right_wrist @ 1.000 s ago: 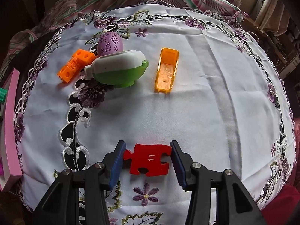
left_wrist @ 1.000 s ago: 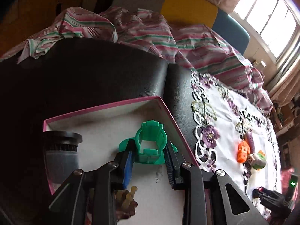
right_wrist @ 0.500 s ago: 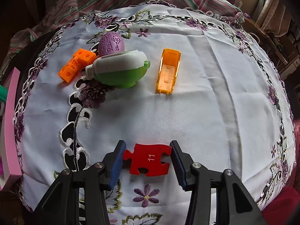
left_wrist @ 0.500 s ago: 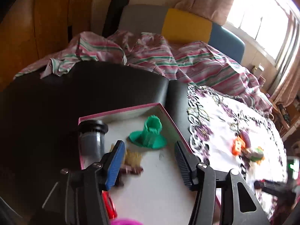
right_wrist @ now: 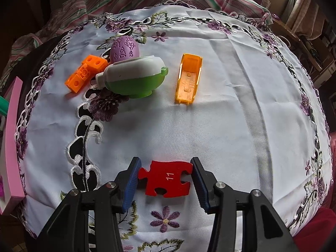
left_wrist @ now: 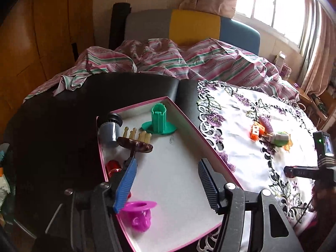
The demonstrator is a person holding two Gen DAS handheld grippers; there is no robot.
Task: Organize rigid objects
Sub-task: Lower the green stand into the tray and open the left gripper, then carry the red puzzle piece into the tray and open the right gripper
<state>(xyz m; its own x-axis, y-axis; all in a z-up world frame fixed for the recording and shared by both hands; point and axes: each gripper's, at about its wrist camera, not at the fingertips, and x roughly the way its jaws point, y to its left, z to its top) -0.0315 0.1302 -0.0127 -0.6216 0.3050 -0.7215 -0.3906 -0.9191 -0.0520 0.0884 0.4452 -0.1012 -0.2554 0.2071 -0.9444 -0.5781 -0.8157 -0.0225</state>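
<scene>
Bedroom setting: striped bedding (left_wrist: pixel 189 63) heaped at 12 o'clock, window at 1 o'clock, dark table with a white embroidered cloth (right_wrist: pixel 231 115) over its right part.

Left gripper (left_wrist: pixel 166 180): jaws wide apart, nothing between them, held above the pink-edged tray (left_wrist: pixel 184 115). Tray contents in the left view:
- green stand (left_wrist: pixel 159 120) upright at 12 o'clock, near the far wall
- grey cylinder (left_wrist: pixel 109 129) on its side at 10 o'clock, against the left wall
- brown comb (left_wrist: pixel 135 141) just beside the cylinder, teeth pointing toward 12
- red piece (left_wrist: pixel 112 166) at the left wall, partly hidden behind the blue finger pad (left_wrist: pixel 126 184)
- magenta toy (left_wrist: pixel 139 214) at 7 o'clock, near the front edge

Right gripper (right_wrist: pixel 166 180): jaws apart, red puzzle piece (right_wrist: pixel 168 178) marked 11 lying flat on the cloth between them. Left pad looks touching or just beside its edge, right pad just beside; can't tell if there's real contact. Not clamped.

Other items on the cloth, right view:
- orange blocks (right_wrist: pixel 86 72) at 11 o'clock
- purple egg (right_wrist: pixel 125 49) just behind them, touching the green-and-white bowl toy (right_wrist: pixel 134 76)
- orange scoop (right_wrist: pixel 189 78) at 12 o'clock, apart from the bowl toy

Tray edge visible at 9 o'clock in the right view, well apart from the puzzle piece.
</scene>
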